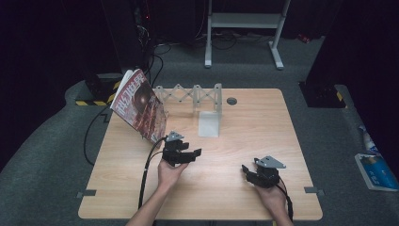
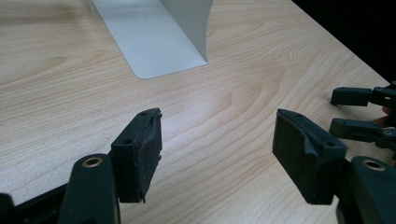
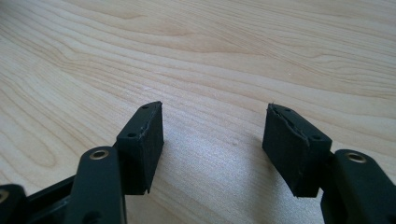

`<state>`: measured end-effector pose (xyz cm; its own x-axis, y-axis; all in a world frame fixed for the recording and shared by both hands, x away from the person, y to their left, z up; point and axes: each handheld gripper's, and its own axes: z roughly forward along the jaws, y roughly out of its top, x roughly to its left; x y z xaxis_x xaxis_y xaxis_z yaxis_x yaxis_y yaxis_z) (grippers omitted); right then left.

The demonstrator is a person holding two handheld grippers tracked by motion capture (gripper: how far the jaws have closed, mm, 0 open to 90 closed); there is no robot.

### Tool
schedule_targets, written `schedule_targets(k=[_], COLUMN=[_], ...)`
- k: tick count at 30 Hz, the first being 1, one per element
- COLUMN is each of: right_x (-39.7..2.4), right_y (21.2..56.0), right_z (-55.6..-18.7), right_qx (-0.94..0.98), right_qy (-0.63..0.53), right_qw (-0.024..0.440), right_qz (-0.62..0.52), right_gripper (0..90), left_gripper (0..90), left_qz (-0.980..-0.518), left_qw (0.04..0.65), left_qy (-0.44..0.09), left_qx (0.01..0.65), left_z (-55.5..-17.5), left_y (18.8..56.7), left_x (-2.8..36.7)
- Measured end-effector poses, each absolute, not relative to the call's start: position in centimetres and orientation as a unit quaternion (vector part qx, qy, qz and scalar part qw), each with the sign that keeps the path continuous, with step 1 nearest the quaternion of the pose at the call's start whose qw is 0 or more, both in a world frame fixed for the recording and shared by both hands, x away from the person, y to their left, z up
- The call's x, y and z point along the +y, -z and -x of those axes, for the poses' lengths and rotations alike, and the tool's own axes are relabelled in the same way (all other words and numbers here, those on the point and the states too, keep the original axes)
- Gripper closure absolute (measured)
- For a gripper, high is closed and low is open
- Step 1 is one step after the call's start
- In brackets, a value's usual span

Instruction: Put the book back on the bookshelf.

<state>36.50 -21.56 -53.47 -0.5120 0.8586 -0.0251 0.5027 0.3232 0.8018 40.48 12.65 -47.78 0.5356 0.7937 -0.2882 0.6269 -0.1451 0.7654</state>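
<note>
My left gripper [image 1: 196, 153] hovers over the middle of the wooden table [image 1: 263, 127], pointing right, its jaws open with bare wood between them [image 2: 217, 126]. To its right, near the front edge, my right gripper [image 1: 245, 170] points left and is open too, with nothing between its pads [image 3: 215, 121]. A red magazine [image 1: 141, 106] leans tilted against a grey accordion rack [image 1: 190, 94] at the back left. A white metal bookend [image 1: 209, 123] stands in front of the rack; its flat base [image 2: 159, 42] lies ahead of my left gripper. The right gripper's jaws [image 2: 362, 112] show at the edge of the left gripper view.
A dark round grommet [image 1: 231, 100] sits in the tabletop near the back. Black cables trail from both grippers off the front edge. On the floor lie a blue book [image 1: 376, 172] at the right, and a white frame's legs [image 1: 277, 52] stand behind the table.
</note>
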Motion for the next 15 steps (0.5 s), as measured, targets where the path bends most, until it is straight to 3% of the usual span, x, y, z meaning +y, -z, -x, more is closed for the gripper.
schedule_targets(k=[15], right_x=[-21.6], right_y=[53.5], right_z=[-36.5], right_qx=[0.780], right_qy=[-0.385], right_qw=[0.232], right_qz=[-0.435], right_gripper=[38.3], left_gripper=[33.4], left_qz=[-0.755], left_qw=[0.441], left_qy=[-0.096], left_qx=[0.477], left_z=[-40.9], left_y=[48.9], left_x=[11.8])
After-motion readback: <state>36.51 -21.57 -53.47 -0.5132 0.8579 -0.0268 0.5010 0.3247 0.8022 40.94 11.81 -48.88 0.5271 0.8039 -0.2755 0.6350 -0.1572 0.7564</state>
